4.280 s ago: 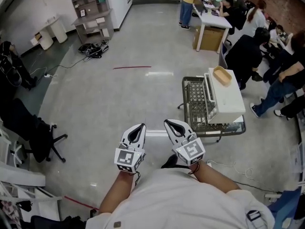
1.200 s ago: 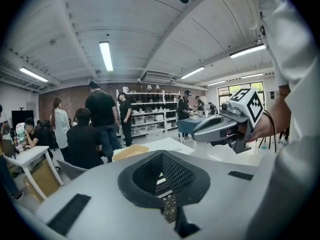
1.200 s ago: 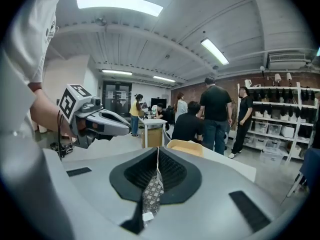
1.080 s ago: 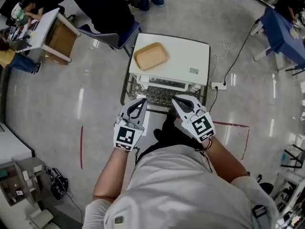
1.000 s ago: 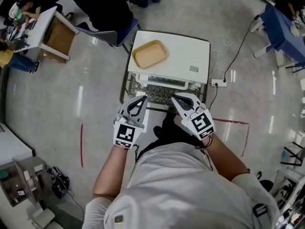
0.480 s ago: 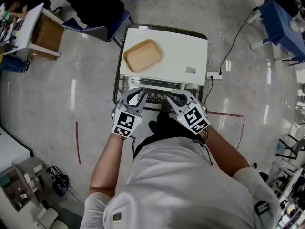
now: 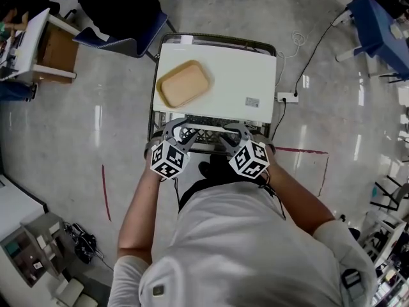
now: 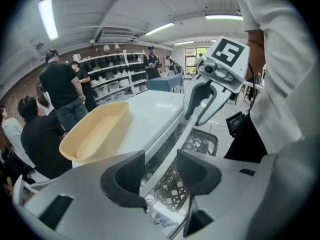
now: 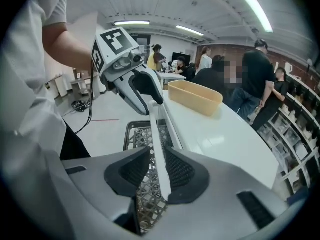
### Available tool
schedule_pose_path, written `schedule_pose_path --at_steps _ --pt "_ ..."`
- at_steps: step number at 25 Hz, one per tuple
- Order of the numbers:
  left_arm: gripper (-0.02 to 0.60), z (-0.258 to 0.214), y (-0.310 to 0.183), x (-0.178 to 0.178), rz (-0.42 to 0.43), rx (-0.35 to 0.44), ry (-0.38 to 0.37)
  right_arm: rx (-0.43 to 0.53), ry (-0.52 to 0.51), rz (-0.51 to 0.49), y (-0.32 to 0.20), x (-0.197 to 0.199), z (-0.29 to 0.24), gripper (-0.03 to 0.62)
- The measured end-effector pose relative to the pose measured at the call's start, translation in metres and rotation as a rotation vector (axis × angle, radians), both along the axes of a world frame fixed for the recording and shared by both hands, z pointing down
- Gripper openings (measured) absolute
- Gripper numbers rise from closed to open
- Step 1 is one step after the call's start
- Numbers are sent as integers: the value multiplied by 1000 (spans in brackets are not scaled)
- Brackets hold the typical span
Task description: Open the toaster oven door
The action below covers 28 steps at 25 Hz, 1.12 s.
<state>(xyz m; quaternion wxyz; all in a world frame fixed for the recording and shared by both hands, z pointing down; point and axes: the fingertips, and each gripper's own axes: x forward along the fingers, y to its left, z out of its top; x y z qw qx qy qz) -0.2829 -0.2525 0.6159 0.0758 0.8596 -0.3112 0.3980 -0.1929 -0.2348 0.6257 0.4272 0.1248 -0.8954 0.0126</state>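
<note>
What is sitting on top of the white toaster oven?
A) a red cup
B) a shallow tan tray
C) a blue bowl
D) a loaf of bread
B: the head view shows a shallow tan tray lying on the flat top of the white toaster oven, toward the left side of that view.

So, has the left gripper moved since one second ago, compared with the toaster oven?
Yes. The left gripper has come forward, up the picture, to the toaster oven; its jaws, just opening, now straddle the door handle without pressing.
</note>
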Motion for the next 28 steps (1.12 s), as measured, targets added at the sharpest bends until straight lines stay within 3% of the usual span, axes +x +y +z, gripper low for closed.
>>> schedule_pose_path --at_steps 9,12,16,28 --pt "215 34 -4 4 166 -24 -200 -29 85 -38 -6 5 26 112" --pt "178 44 0 5 211 -26 -261 -14 119 -59 -2 7 33 112" --pt "127 47 6 8 253 -24 -284 29 160 -80 -1 7 34 83" --pt "110 46 17 11 293 47 -331 143 195 -60 8 9 36 81"
